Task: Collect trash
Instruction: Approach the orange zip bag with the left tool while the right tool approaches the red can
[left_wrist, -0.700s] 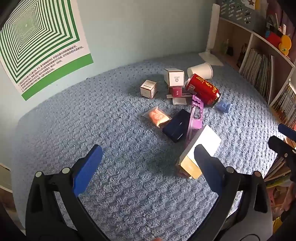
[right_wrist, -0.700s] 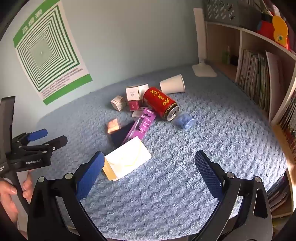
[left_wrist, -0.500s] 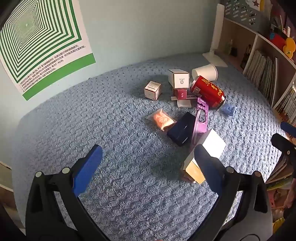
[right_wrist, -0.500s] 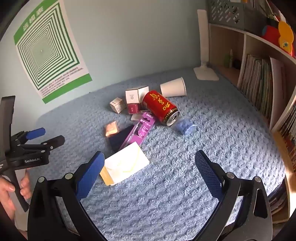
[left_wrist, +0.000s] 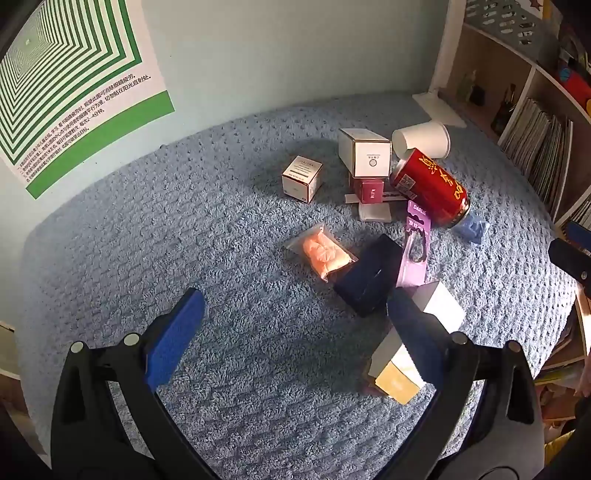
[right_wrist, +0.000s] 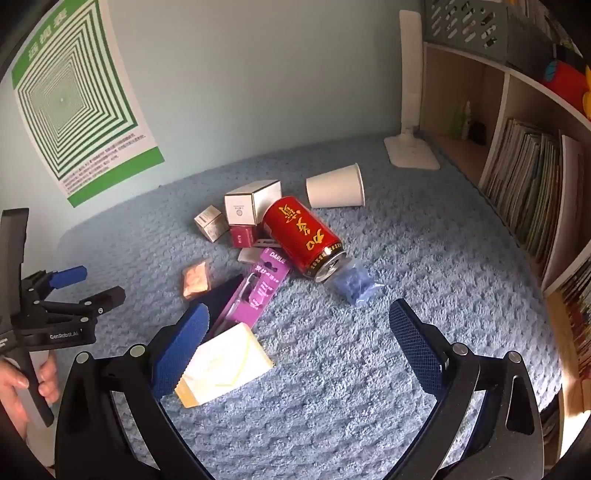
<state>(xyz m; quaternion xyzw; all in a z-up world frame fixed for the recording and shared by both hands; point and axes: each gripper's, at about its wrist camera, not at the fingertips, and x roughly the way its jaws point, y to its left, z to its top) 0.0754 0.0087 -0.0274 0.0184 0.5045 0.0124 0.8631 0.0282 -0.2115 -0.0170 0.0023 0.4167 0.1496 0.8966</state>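
A trash pile lies on the blue fleece cover (right_wrist: 424, 258): a red can (right_wrist: 303, 236) on its side, a tipped paper cup (right_wrist: 336, 186), a white carton (right_wrist: 251, 203), a small box (right_wrist: 210, 223), a purple blister pack (right_wrist: 260, 291), a navy box (left_wrist: 369, 275), an orange packet (left_wrist: 325, 253), a crumpled blue bag (right_wrist: 352, 282) and a white-and-yellow box (right_wrist: 225, 363). My right gripper (right_wrist: 297, 314) hangs open above the near edge of the pile, its left finger over the white-and-yellow box. My left gripper (left_wrist: 293, 299) is open, left of the pile, holding nothing.
A bookshelf (right_wrist: 528, 177) full of books runs along the right side. A white lamp base (right_wrist: 410, 155) stands at the back right under a grey basket (right_wrist: 465, 26). A green-striped poster (right_wrist: 77, 107) hangs on the wall. A hand (right_wrist: 14, 387) grips the left tool's handle.
Both grippers have drifted a little closer to the pile, which now sits lower and larger in the right wrist view. Both stay open; no trash has moved.
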